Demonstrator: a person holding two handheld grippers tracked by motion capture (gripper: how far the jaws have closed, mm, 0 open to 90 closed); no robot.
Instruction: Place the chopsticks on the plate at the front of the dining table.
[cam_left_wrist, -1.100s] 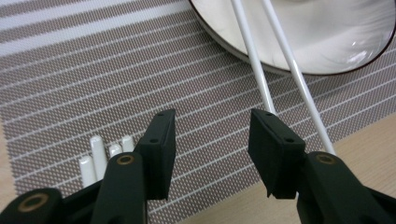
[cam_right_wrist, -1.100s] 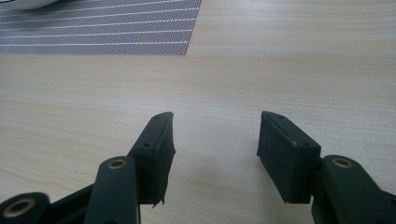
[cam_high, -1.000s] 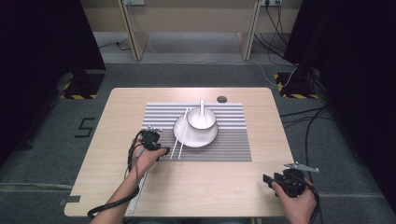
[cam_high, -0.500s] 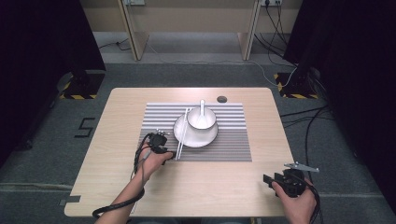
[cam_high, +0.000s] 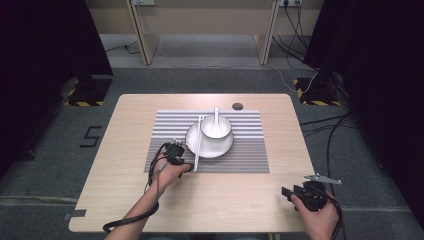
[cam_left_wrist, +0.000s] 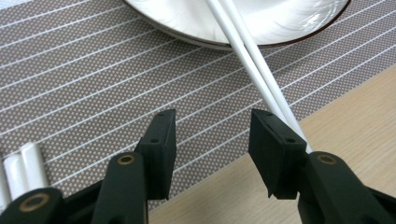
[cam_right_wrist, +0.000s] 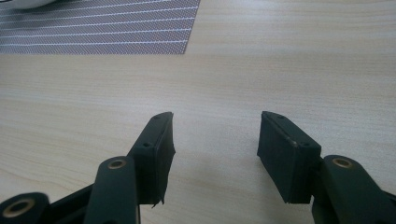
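- Black left gripper (cam_left_wrist: 212, 149) hovers with its jaws apart and nothing between them, low over the near edge of the striped mat (cam_left_wrist: 93, 84); from above, left gripper (cam_high: 175, 152) sits at the mat's near left part, just beside the plate.
- White chopsticks (cam_left_wrist: 254, 70) run past the outer side of its right-hand jaw, off the plate rim and down over the mat edge onto the wood; whether the jaw touches them I cannot tell.
- Two white stubs (cam_left_wrist: 21, 165) lie on the mat at the far left of the left gripper view.
- Plate (cam_high: 222, 147) rests mid-mat and carries a bowl (cam_high: 216, 129); a spoon (cam_high: 217, 116) stands in the bowl, and the chopsticks (cam_high: 198, 142) lean across the plate's left side.
- Right gripper (cam_right_wrist: 215, 154), jaws wide and empty, hangs over bare table (cam_right_wrist: 280, 70), well apart from the mat corner (cam_right_wrist: 140, 32); from above, right gripper (cam_high: 302, 192) is at the near right corner.
- A small dark disc (cam_high: 237, 105) lies just beyond the mat's far edge.
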